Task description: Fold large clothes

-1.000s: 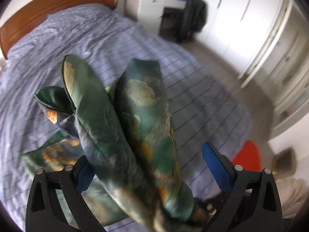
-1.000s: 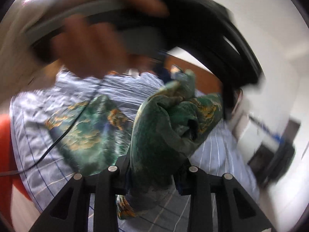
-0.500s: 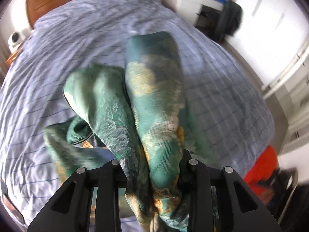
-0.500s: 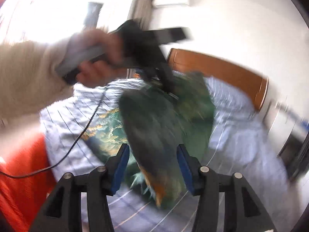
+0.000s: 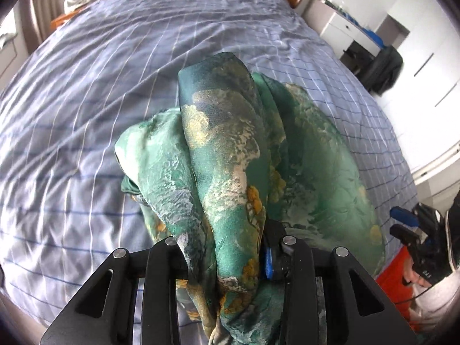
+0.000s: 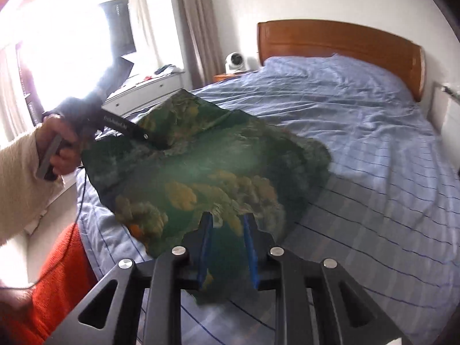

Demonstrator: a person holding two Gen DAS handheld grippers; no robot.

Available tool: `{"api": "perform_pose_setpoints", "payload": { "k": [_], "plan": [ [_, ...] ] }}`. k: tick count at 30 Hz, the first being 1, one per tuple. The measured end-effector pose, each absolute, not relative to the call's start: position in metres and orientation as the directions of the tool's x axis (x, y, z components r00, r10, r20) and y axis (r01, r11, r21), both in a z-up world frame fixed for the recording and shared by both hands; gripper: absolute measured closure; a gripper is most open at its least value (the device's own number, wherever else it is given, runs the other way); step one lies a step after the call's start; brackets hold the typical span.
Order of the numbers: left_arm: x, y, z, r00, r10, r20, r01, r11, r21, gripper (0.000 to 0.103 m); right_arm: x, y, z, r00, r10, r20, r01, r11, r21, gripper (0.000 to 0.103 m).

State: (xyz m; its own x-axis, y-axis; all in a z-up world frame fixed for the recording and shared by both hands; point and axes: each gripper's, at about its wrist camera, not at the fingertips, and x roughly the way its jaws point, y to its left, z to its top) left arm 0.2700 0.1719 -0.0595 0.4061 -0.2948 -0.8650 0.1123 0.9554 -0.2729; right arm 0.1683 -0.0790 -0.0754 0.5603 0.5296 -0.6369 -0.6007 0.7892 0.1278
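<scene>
A green garment [image 5: 224, 143] with gold and white print hangs bunched over a blue striped bed [image 5: 86, 86]. My left gripper [image 5: 224, 238] is shut on a thick fold of it, and the cloth hides the fingertips. In the right wrist view the garment [image 6: 230, 166] stretches out above the bed [image 6: 373, 143] between both grippers. My right gripper [image 6: 228, 227] has the near edge between its blue pads, and its jaws are closing on it. The left gripper [image 6: 161, 143], held by a person's hand [image 6: 57, 143], bites the far corner. The right gripper [image 5: 402, 224] shows at the left view's right edge.
A wooden headboard [image 6: 345, 40] stands at the far end of the bed. A white camera [image 6: 235, 61] sits on a nightstand beside it. White drawers [image 6: 143, 92] stand under the window. A dark chair [image 5: 382, 66] is by a white desk. Something orange-red [image 6: 57, 273] lies at the bed's near corner.
The left gripper's jaws, wide apart a second ago, have shut on the bunched cloth and sunk toward the bed. The garment now spreads between both grippers. The right view has swung toward the headboard.
</scene>
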Motion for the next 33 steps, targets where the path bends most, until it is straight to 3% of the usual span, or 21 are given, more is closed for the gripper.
{"api": "perform_pose_setpoints", "payload": {
  "k": [4,8,16,26,33],
  "plan": [
    [0.265,0.181,-0.079,0.391,-0.312,-0.866,0.093,0.949,-0.300,0.067,0.179,-0.047,-0.091,0.484,0.561,-0.671,-0.647,0.746,0.157,0.080],
    [0.265,0.196,-0.111,0.344,-0.379,-0.859,0.043,0.920,-0.389,0.063,0.198,-0.036,-0.135,0.339,0.512,-0.790,-0.618,0.754,0.224,0.083],
    [0.265,0.214,-0.139,0.363,-0.469,-0.805,-0.007,0.863,-0.505,0.060,0.205,-0.044,-0.156,0.316,0.529,-0.788,-0.565,0.772,0.292,0.091],
    [0.260,0.221,-0.147,0.373,-0.492,-0.786,0.001,0.848,-0.530,0.058,0.234,-0.047,-0.109,0.282,0.585,-0.760,-0.503,0.765,0.402,0.087],
    [0.257,0.227,-0.151,0.383,-0.510,-0.770,0.005,0.835,-0.551,0.057,0.303,0.023,-0.092,0.295,0.526,-0.798,-0.561,0.771,0.301,0.085]
  ]
}}
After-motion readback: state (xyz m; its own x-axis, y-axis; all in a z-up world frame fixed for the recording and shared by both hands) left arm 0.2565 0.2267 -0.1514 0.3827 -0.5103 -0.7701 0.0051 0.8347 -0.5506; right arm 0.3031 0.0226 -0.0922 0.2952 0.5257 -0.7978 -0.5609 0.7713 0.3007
